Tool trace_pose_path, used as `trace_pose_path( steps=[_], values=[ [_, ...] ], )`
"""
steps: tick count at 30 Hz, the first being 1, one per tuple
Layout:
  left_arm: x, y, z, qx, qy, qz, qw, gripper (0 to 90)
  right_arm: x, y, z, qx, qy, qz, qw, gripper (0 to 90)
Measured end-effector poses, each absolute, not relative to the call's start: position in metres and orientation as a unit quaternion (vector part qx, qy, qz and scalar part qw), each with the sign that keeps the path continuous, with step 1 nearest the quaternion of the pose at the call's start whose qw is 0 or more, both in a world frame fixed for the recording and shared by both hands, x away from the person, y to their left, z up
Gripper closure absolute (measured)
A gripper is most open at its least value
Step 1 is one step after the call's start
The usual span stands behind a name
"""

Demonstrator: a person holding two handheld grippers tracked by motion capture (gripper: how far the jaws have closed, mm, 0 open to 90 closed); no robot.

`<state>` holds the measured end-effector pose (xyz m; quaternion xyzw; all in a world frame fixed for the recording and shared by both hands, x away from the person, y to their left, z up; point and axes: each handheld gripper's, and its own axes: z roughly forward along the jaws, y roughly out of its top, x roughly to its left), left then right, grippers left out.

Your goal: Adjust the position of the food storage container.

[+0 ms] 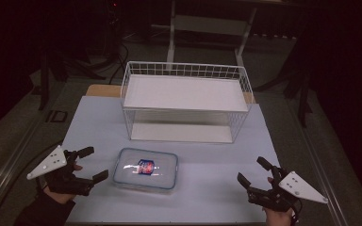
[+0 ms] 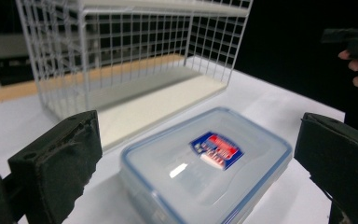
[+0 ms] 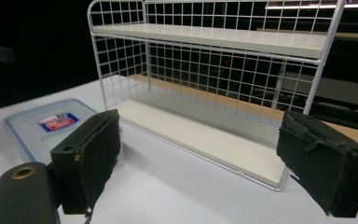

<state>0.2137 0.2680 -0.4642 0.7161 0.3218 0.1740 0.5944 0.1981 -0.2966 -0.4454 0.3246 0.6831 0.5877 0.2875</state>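
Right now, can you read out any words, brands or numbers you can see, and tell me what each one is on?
Nothing can be read.
Red and blue label on the lid of the clear plastic box: it carries print, but too small and blurred to make out.
White wire rack: no writing.
Table: no writing.

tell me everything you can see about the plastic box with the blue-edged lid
The plastic box is a flat rectangular container of clear plastic with rounded corners, its lid on and rimmed in blue. A red and blue label sits on the lid's centre. It lies flat on the white table, in front of the wire shelf, nearer the left gripper. Nothing touches it.
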Motion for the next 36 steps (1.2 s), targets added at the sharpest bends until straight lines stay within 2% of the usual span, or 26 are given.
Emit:
trace_pose_path(
  steps=[4, 6, 7, 8, 10, 11, 12, 13, 16, 19, 21, 36],
  values=[
    [0.223, 0.279, -0.471, 0.732, 0.345, 0.186, 0.557, 7.2, 0.196, -0.295, -0.444, 0.323, 0.683, 0.589, 0.287, 13.2],
    [0.225, 0.281, -0.473, 0.737, 0.352, 0.189, 0.545, 23.4, 0.196, -0.294, -0.444, 0.323, 0.683, 0.59, 0.284, 13.2],
    [0.227, 0.284, -0.476, 0.743, 0.355, 0.189, 0.535, 28.4, 0.196, -0.294, -0.444, 0.323, 0.684, 0.59, 0.284, 13.2],
    [0.232, 0.286, -0.483, 0.757, 0.37, 0.184, 0.506, 37.6, 0.196, -0.293, -0.445, 0.323, 0.684, 0.59, 0.283, 13.3],
    [0.234, 0.287, -0.487, 0.764, 0.377, 0.18, 0.492, 47.1, 0.196, -0.293, -0.445, 0.323, 0.684, 0.59, 0.281, 13.4],
    [0.238, 0.287, -0.496, 0.78, 0.388, 0.174, 0.459, 53.7, 0.195, -0.293, -0.444, 0.323, 0.684, 0.59, 0.281, 13.5],
    [0.238, 0.287, -0.496, 0.78, 0.388, 0.174, 0.459, 56.1, 0.195, -0.293, -0.444, 0.323, 0.684, 0.59, 0.281, 13.5],
    [0.241, 0.285, -0.504, 0.794, 0.401, 0.172, 0.424, 61.9, 0.195, -0.293, -0.444, 0.322, 0.683, 0.592, 0.282, 13.5],
    [0.243, 0.28, -0.513, 0.806, 0.4, 0.162, 0.405, 72.7, 0.195, -0.292, -0.444, 0.321, 0.685, 0.592, 0.279, 13.6],
    [0.244, 0.273, -0.516, 0.817, 0.395, 0.154, 0.392, 77.8, 0.195, -0.291, -0.445, 0.32, 0.686, 0.591, 0.278, 13.6],
    [0.245, 0.265, -0.52, 0.826, 0.386, 0.138, 0.388, 87.9, 0.196, -0.291, -0.446, 0.322, 0.687, 0.592, 0.273, 13.9],
    [0.248, 0.244, -0.523, 0.841, 0.356, 0.121, 0.389, 89.8, 0.199, -0.291, -0.448, 0.325, 0.69, 0.588, 0.269, 13.9]
  ],
)
